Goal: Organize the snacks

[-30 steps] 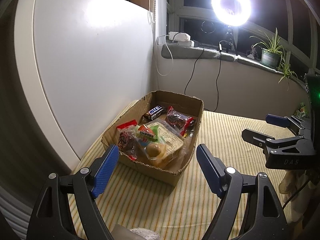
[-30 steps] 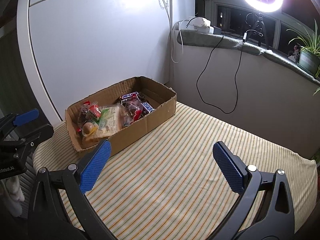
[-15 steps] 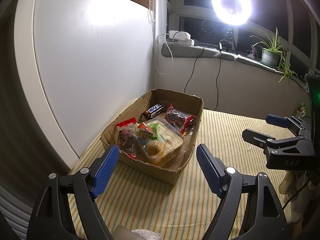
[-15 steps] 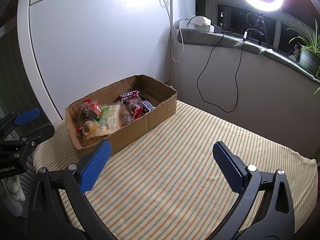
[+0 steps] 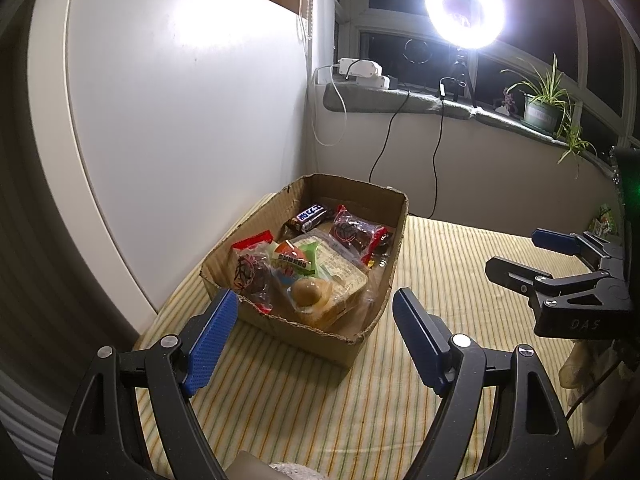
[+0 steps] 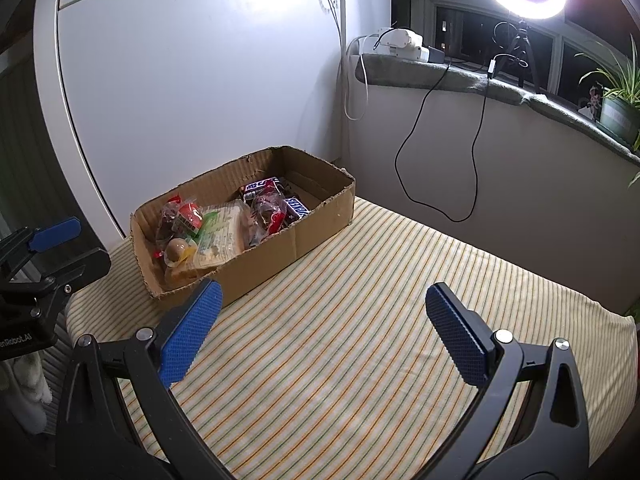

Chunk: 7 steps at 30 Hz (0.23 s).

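A cardboard box (image 5: 320,332) packed with snacks (image 5: 308,264) sits on a striped tablecloth (image 6: 360,340), against the white wall panel (image 5: 180,120). Chocolate bars (image 6: 296,206) lie at the box's far end, a wrapped bun (image 5: 308,294) at its near end. The left gripper (image 5: 316,334) hovers just before the box, jaws spread wide and empty. The right gripper (image 6: 320,334) hangs beside the box over bare cloth, equally wide and empty. A ring light (image 5: 464,10) glares from the windowsill beyond the box.

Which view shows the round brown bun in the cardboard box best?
Left wrist: the round brown bun sits near and unobstructed inside the cardboard box. Right wrist shows it smaller, farther off, beside the box wall.
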### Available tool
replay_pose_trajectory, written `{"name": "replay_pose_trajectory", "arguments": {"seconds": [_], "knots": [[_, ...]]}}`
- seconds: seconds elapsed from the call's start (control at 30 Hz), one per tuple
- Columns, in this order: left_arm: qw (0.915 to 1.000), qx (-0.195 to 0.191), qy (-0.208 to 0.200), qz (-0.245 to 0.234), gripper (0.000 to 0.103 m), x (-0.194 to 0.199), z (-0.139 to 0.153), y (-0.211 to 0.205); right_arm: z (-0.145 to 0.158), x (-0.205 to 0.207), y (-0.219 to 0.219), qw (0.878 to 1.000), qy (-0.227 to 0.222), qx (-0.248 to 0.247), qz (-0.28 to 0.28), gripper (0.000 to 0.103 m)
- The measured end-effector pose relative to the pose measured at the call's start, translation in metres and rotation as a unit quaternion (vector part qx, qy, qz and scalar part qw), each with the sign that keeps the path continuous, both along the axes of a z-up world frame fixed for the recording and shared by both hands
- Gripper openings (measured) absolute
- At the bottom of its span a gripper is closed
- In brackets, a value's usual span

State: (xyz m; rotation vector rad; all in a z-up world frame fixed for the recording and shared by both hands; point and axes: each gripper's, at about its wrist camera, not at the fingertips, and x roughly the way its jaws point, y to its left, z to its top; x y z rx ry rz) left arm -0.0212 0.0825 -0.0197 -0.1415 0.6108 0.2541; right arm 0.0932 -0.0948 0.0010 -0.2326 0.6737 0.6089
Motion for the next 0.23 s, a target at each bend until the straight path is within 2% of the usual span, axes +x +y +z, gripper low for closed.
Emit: {"name": "replay_pose_trajectory", "arguments": {"seconds": [0.23], "knots": [[1.0000, 0.006, -0.003, -0.003, 0.080, -0.0006, -0.0027, -0.0002, -0.0017, 0.0001, -0.0013, 1.000, 0.001, 0.000, -0.001, 0.103]]}}
